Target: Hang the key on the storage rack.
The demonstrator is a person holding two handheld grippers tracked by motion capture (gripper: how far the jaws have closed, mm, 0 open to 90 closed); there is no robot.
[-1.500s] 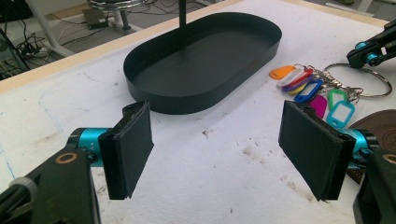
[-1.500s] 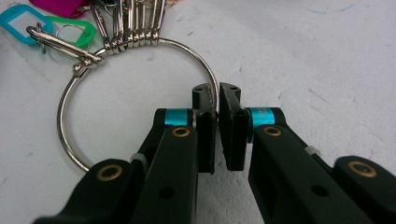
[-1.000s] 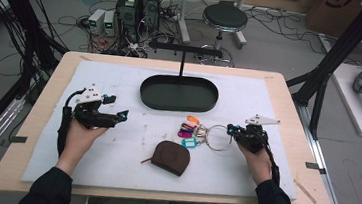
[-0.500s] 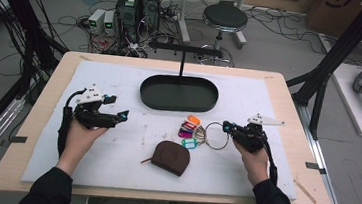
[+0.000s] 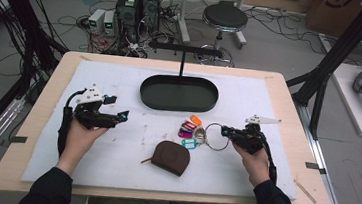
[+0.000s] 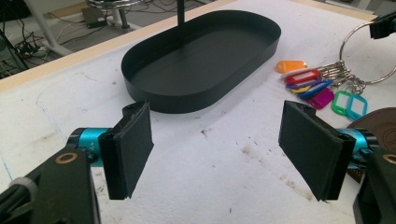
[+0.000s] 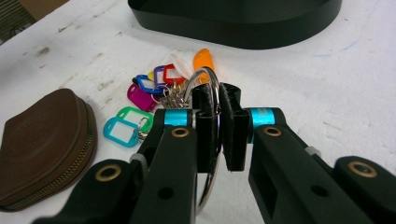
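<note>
Key ring point(image 7: 208, 88) pinched in right tool point(image 7: 218, 108), closed tight.

Right gripper view: the key ring point(image 7: 208, 88) passes between the pads of the right claw point(image 7: 219, 126), its clamped stretch hidden; the brown pouch point(image 7: 42, 144) is cut by the left edge. Tag point(image 5: 189, 131) labels are too small to read.

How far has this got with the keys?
Done: the right gripper has shut on the key ring. In hand: the ring and its coloured tags lie on the table. Left, probably: lifting them, maybe into the empty black tray. The left gripper waits open.
</note>
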